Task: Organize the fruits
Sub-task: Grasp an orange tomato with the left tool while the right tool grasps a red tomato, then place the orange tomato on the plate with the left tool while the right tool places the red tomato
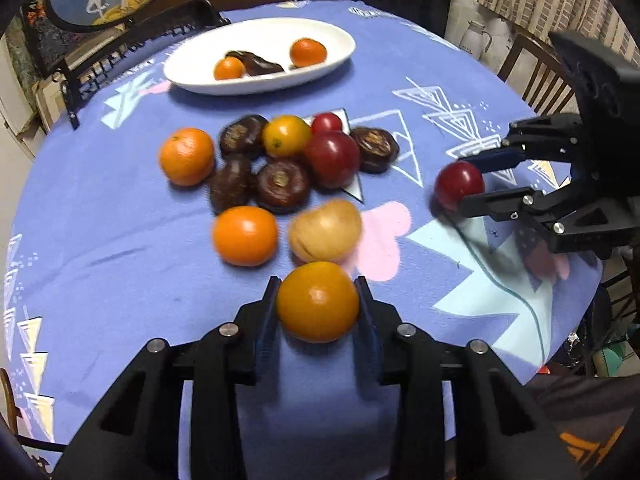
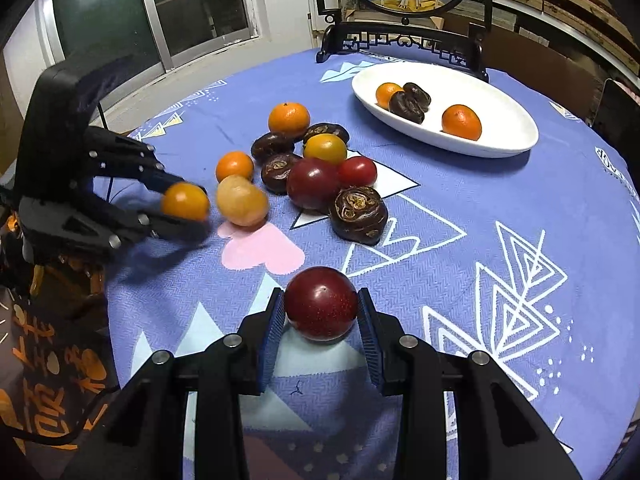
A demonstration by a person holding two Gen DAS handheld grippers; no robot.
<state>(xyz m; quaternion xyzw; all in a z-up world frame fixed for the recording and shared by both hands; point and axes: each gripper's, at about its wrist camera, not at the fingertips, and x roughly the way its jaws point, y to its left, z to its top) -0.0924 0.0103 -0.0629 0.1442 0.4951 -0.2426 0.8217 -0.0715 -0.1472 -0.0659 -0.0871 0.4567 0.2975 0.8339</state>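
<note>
Your left gripper (image 1: 318,300) grasps an orange fruit (image 1: 317,302); your right gripper (image 2: 321,306) grasps a red plum (image 2: 321,304), jaws clenched.

Matte black printed left gripper (image 1: 318,292), right gripper (image 2: 320,300); angular linkage arms, silver round screws at pivots. Blue ribbed pads on fingers (image 2: 272,332). Dark garment, orange print.

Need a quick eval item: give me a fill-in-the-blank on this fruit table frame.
1. The left gripper is shut on a fruit coloured ____.
2. The right gripper is shut on a dark ____ fruit.
3. The white dish holds ____ orange fruits.
4. The tablecloth is mostly ____.

Missing: orange; red; two; blue
</note>
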